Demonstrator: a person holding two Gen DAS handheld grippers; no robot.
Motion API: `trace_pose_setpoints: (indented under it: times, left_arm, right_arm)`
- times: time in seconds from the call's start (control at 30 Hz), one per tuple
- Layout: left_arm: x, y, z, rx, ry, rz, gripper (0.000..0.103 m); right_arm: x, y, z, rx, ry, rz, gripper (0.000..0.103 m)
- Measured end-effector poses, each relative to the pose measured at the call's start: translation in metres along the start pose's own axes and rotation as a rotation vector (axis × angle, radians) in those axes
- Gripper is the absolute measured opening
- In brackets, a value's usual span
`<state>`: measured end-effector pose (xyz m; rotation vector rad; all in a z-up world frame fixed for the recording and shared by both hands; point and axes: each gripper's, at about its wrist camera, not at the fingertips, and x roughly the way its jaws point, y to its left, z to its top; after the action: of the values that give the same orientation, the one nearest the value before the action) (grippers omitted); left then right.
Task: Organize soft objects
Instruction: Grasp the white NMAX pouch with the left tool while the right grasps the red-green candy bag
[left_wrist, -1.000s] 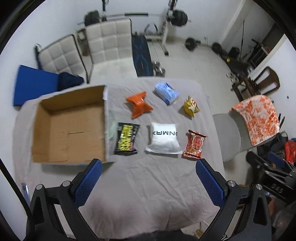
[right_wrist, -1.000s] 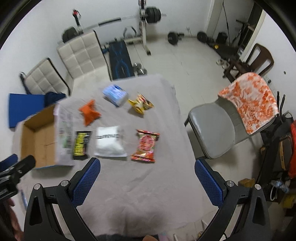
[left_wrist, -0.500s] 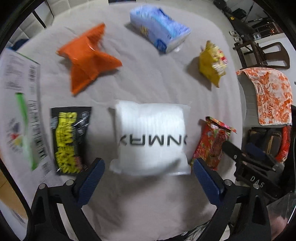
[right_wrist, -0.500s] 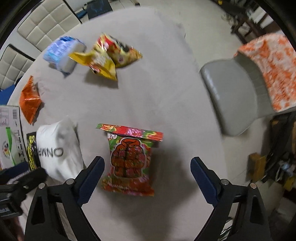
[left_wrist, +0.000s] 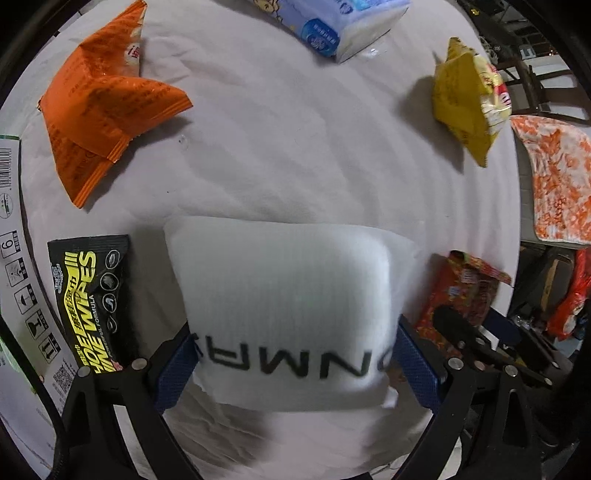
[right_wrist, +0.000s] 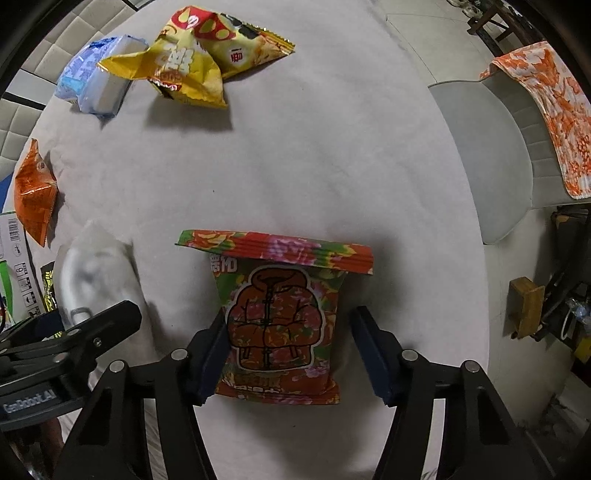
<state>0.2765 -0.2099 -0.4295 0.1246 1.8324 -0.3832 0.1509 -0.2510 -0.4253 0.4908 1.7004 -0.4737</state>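
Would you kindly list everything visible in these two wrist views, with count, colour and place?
White soft pouch with black lettering: 1, white, between the left fingers.
Red floral snack bag: 1, red-orange, between the right fingers.
Black wipes pack: 1, black-yellow, left of the pouch.
Orange foil bag: 1, orange, far left.
Blue tissue pack: 1, blue-white, far edge.
Yellow snack bag: 1, yellow, far side.
Grey tablecloth: 1, grey.
Grey chair: 1, right of the table.
Left gripper: open.
Right gripper: open.

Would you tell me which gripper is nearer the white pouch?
Left. The left gripper straddles the white pouch, jaws at its sides; the right gripper sits beside it, around the red snack bag.
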Motion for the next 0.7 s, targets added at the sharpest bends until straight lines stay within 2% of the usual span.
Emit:
trace_pose_setpoints:
  times: [0.03, 0.1, 0.13, 0.2, 0.33, 0.37, 0.4, 0.47, 0.63, 0.7]
  left_arm:
    - [0.000, 0.001, -0.001, 0.001, 0.002, 0.004, 0.097]
    - [0.002, 0.004, -0.002, -0.004, 0.003, 0.017, 0.090]
    - [0.005, 0.007, -0.001, -0.008, 0.012, 0.013, 0.090]
    - [0.012, 0.015, -0.004, -0.034, 0.043, -0.012, 0.090]
    - [0.005, 0.017, -0.008, -0.026, 0.015, 0.009, 0.087]
    - [0.003, 0.019, -0.010, -0.028, 0.010, 0.010, 0.082]
    - [0.004, 0.016, -0.010, -0.029, 0.004, 0.011, 0.079]
    - [-0.002, 0.017, -0.013, -0.023, -0.011, 0.008, 0.075]
    - [-0.015, 0.009, -0.028, 0.001, -0.049, 0.052, 0.072]
    - [-0.010, -0.010, -0.030, 0.014, -0.070, 0.081, 0.072]
  right_arm:
    - [-0.002, 0.004, -0.001, 0.002, 0.005, -0.003, 0.066]
    - [0.003, 0.007, -0.002, 0.006, 0.017, -0.015, 0.066]
    - [-0.004, 0.021, -0.006, 0.009, 0.026, -0.021, 0.066]
    - [-0.002, 0.021, -0.010, 0.019, 0.035, -0.020, 0.066]
    - [0.003, 0.019, -0.011, 0.040, 0.049, -0.009, 0.066]
    - [0.004, 0.019, -0.011, 0.053, 0.009, 0.005, 0.066]
    - [0.005, 0.019, -0.011, 0.051, 0.009, 0.006, 0.064]
    - [0.003, 0.015, -0.012, 0.048, 0.011, 0.019, 0.052]
    - [-0.001, 0.023, -0.014, 0.023, 0.007, -0.003, 0.048]
    - [-0.002, 0.024, -0.018, 0.014, -0.004, -0.002, 0.047]
